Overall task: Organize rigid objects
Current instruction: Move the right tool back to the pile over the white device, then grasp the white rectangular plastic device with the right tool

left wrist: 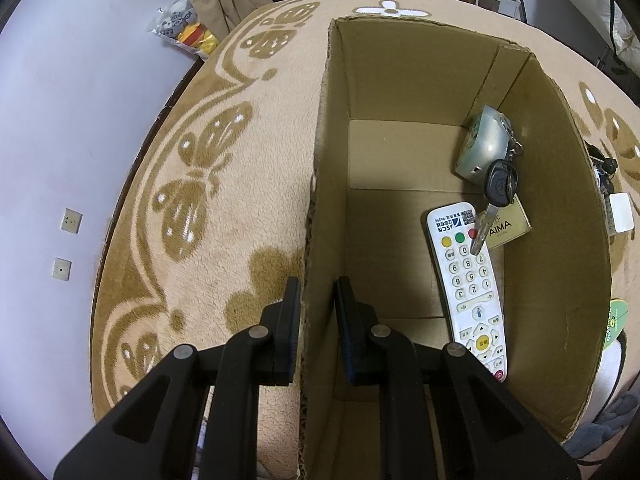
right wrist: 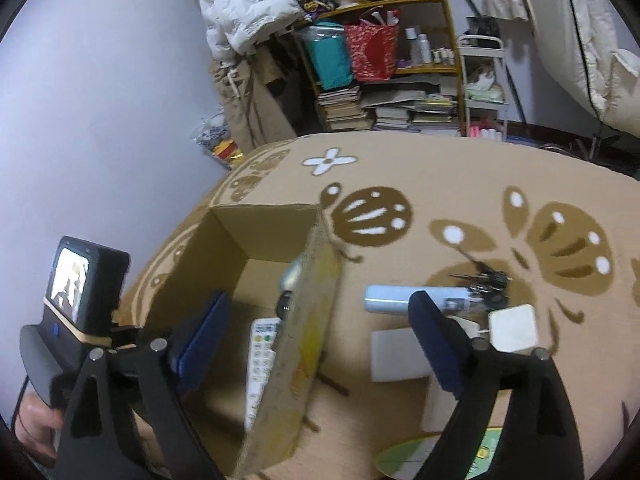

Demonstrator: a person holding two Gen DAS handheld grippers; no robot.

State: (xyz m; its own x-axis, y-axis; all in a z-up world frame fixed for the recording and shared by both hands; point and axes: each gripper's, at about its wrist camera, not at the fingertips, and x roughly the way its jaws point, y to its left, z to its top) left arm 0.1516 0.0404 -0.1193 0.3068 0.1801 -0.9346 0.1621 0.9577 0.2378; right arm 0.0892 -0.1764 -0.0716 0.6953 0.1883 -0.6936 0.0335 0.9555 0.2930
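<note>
An open cardboard box (left wrist: 400,76) stands on the patterned rug. Inside it lie a white remote (left wrist: 466,292), a key bunch with a gold tag (left wrist: 498,188) and a silver tape measure (left wrist: 482,144). My left gripper (left wrist: 318,312) straddles the box's left wall, its pads closed against both sides of the cardboard. In the right wrist view the box (right wrist: 264,232) and remote (right wrist: 260,360) appear again. My right gripper (right wrist: 320,336) hovers wide open above the box's right wall, holding nothing. Right of the box lie a pale blue cylinder (right wrist: 400,298), a white square block (right wrist: 514,328) and a flat white box (right wrist: 396,354).
Dark metal tools (right wrist: 484,280) lie on the rug beyond the cylinder, and a green disc (right wrist: 420,460) lies near the bottom edge. A hand (right wrist: 36,420) holds the left gripper's handle with its small screen (right wrist: 72,280). Shelves of books (right wrist: 392,112) stand behind the rug, a pale wall to the left.
</note>
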